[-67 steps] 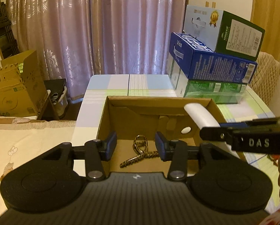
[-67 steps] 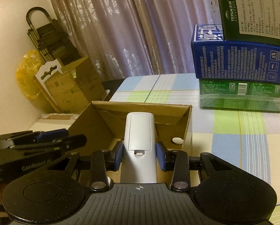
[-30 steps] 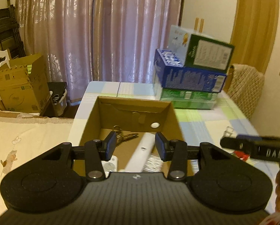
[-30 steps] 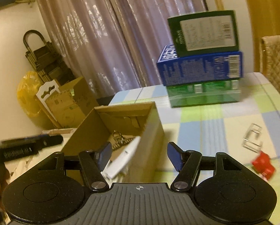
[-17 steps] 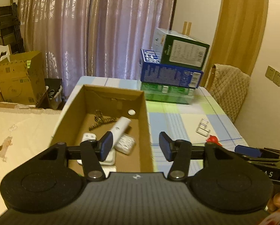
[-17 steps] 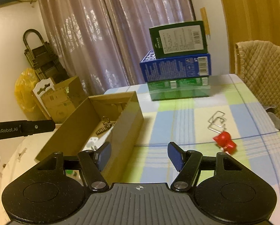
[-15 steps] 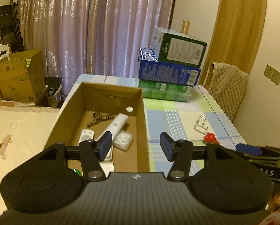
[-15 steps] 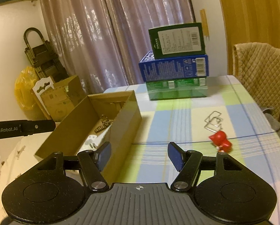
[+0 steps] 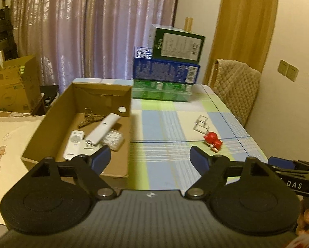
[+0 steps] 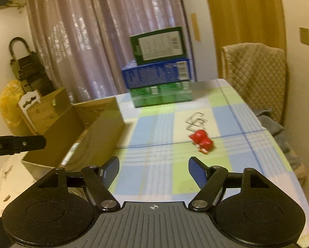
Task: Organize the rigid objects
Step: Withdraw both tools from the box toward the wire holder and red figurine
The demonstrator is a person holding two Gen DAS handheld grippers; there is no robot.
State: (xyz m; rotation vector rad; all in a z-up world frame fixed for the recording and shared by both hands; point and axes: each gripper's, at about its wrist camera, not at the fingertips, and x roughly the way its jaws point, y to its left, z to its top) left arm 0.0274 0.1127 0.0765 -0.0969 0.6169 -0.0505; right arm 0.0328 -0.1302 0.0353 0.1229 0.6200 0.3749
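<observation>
Left wrist view: long white remote (image 9: 103, 128) lies diagonally in box (image 9: 51, 122); both grippers' fingers opening, empty.

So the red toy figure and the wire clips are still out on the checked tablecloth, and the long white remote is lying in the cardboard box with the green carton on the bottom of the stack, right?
Not quite: the dark green carton tops the stack, as the left wrist view shows. The rest holds: red toy figure and wire clips on the tablecloth, long white remote in the cardboard box.
</observation>
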